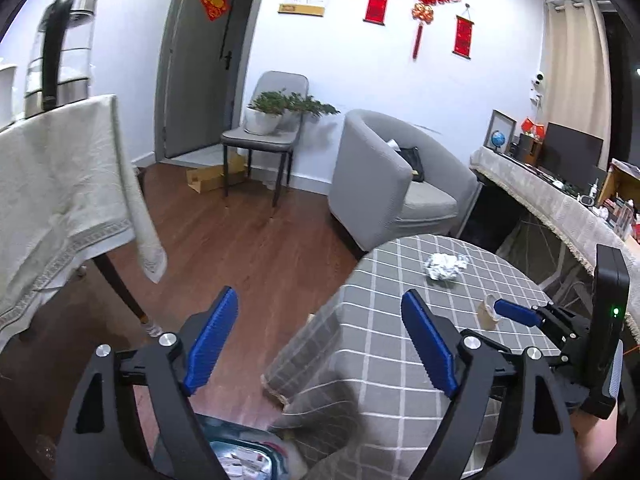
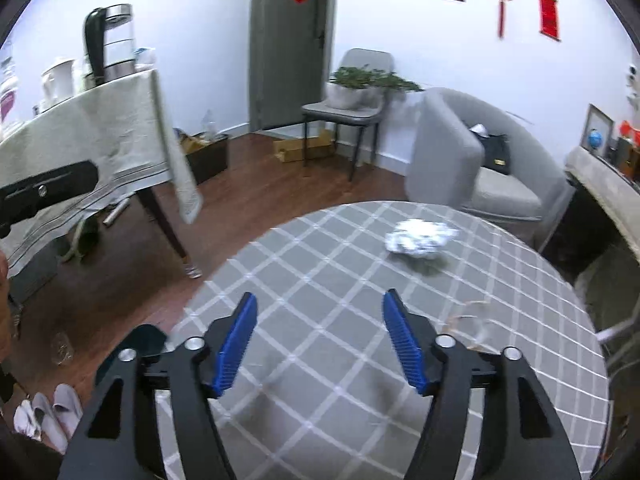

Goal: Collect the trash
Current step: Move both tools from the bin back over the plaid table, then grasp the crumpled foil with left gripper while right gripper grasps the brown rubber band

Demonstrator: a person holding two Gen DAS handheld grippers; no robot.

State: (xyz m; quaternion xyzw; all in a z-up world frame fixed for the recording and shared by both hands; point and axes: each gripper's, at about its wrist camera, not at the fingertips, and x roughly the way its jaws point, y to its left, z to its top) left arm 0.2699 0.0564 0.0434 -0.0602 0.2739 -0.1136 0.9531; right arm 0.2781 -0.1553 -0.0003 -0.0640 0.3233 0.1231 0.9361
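Observation:
A crumpled silver foil ball (image 1: pixel 445 266) lies on the round table with a grey checked cloth (image 1: pixel 400 360); it also shows in the right wrist view (image 2: pixel 420 242). A small tan paper cup (image 1: pixel 489 313) lies near the table's right side, blurred in the right wrist view (image 2: pixel 470 326). My left gripper (image 1: pixel 320 336) is open and empty at the table's left edge, above a trash bag (image 1: pixel 244 456) on the floor. My right gripper (image 2: pixel 320 340) is open and empty over the table, also seen in the left wrist view (image 1: pixel 520 314), next to the cup.
A cloth-covered table (image 1: pixel 52 200) with a kettle (image 1: pixel 60 52) stands at left. A grey armchair (image 1: pixel 392 184), a chair with a plant (image 1: pixel 264 132) and a cluttered desk (image 1: pixel 560 196) stand beyond. Slippers (image 2: pixel 48 412) lie on the wooden floor.

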